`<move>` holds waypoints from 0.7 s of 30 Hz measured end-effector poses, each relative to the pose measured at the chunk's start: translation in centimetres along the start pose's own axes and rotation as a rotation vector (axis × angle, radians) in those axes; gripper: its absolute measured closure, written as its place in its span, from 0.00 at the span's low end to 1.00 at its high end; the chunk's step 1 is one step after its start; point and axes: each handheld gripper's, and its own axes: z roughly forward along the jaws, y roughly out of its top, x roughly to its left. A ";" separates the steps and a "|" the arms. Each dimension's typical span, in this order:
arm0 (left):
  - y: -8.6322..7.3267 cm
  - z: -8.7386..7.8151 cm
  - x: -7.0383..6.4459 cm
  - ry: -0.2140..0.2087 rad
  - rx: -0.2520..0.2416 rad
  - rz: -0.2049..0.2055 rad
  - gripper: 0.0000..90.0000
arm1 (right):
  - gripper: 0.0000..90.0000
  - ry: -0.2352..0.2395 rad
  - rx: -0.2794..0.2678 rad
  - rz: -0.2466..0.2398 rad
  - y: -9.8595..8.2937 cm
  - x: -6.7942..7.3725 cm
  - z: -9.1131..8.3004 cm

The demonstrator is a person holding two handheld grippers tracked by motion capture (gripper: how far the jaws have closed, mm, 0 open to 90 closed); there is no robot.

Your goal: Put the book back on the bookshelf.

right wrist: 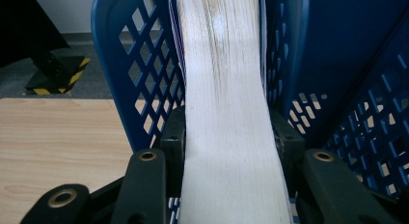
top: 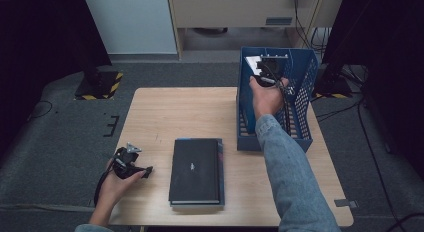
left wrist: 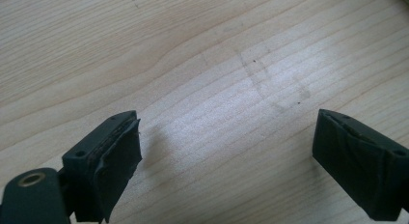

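Book: the book (right wrist: 226, 113) stands on edge in the blue basket (right wrist: 120, 64), long side running away from the jaws.
Right gripper (right wrist: 226, 151): jaws squeeze it.
Left gripper (left wrist: 226, 151): jaws wide over the wooden tabletop (left wrist: 193, 50).

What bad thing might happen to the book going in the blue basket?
The right gripper pinches the book by its page edge, so pages might bend or it may slip. It sits close to the blue basket wall and might snag there. The black book waits by the open left gripper.
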 end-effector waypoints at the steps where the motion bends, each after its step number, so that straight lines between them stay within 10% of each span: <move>1: 0.0 0.0 0.0 0.000 0.000 0.000 0.10 | 0.66 -0.004 -0.001 0.003 -0.1 0.0 0.0; 21: 0.1 0.1 -0.2 0.000 0.000 0.003 0.10 | 0.56 0.068 -0.001 0.009 -0.5 0.7 -0.4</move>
